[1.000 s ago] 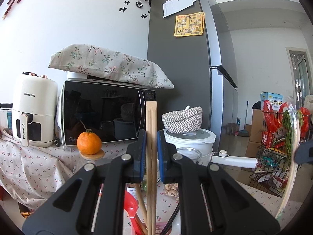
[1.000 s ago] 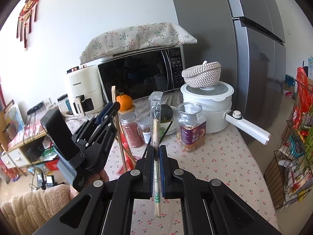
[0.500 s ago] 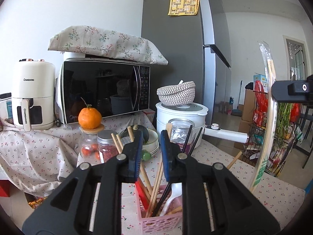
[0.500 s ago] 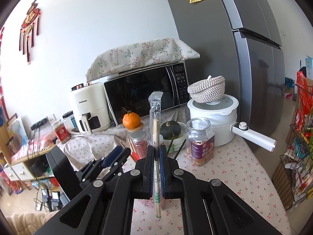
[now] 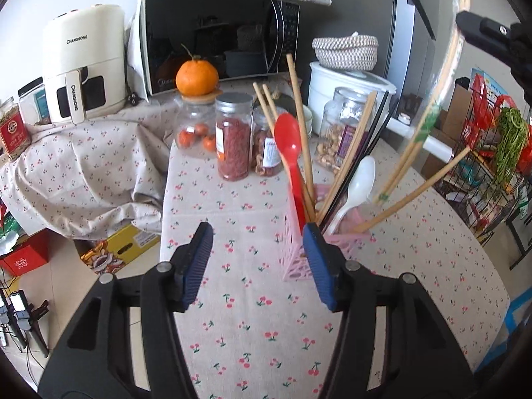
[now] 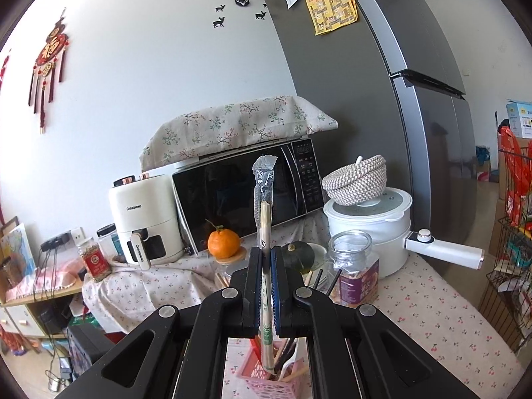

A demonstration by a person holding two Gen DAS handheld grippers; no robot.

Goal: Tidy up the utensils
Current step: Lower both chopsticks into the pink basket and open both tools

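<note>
A pink utensil basket (image 5: 294, 259) stands on the cherry-print tablecloth and holds several wooden chopsticks (image 5: 352, 153), black chopsticks, a red spoon (image 5: 290, 146) and a white spoon (image 5: 359, 179). My left gripper (image 5: 257, 259) is open and empty just in front of the basket. My right gripper (image 6: 266, 262) is shut on a plastic-wrapped pair of chopsticks (image 6: 265, 232), held upright with its lower end in the basket (image 6: 266, 384). The wrapped pair also shows in the left wrist view (image 5: 429, 123).
Jars (image 5: 232, 136) of dried goods stand behind the basket, one topped by an orange (image 5: 197, 78). A microwave (image 5: 216, 36), an air fryer (image 5: 79, 63), a white cooker (image 6: 369, 229) and a fridge (image 6: 382, 99) line the back. A wire rack (image 5: 492, 166) stands right.
My left gripper has let go of its wooden chopsticks, opened wide and dropped lower in front of the basket. The right gripper has brought the wrapped chopsticks over and into the basket.
</note>
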